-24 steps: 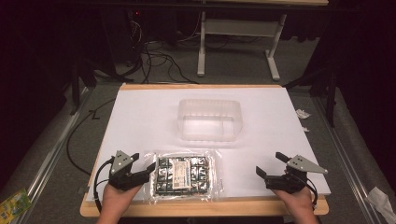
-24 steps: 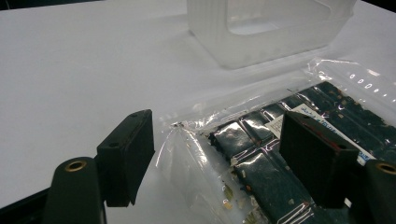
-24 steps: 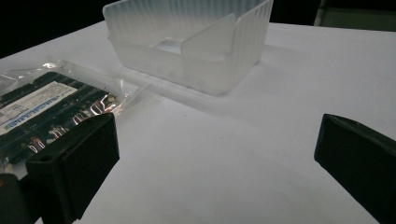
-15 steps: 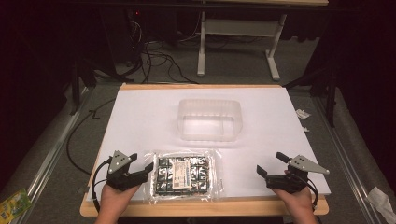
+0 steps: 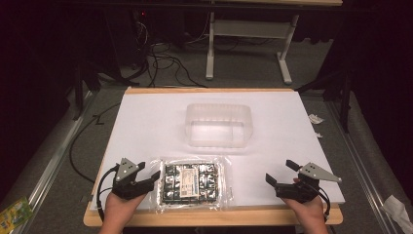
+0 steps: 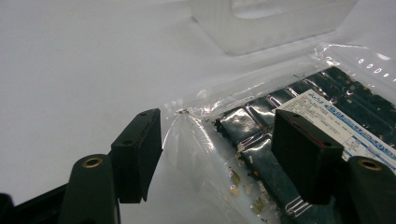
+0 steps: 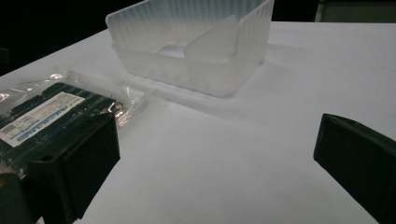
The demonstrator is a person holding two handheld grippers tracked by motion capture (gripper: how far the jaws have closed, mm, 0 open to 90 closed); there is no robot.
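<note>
Overhead camera first: your left tongs (image 5: 146,181) rest at the near left edge of the white surface (image 5: 146,122), jaws apart and reaching the left edge of the clear bag of dark squares (image 5: 192,183). That bag lies flat at the near edge, between your two hands. The right tongs (image 5: 282,175) sit well apart from it at the near right, jaws also apart and holding nothing. A clear plastic container (image 5: 218,126) stands in the middle of the surface, just beyond the bag.

Left gripper view: the jaws stand wide, one on each side of the bag's (image 6: 261,140) corner. The film lies between them, but the pads are not pressing on it, so nothing is gripped yet.

Right gripper view: the jaws are spread wide over bare surface. The bag (image 7: 51,112) lies off to one side and the container (image 7: 196,42), with a divider inside, stands ahead.

You look to be at the reach for the bag, probably to lift it toward the container. Next you should close the left tongs on the loose film at the corner, catching enough of it that the slippery plastic doesn't slide out.
</note>
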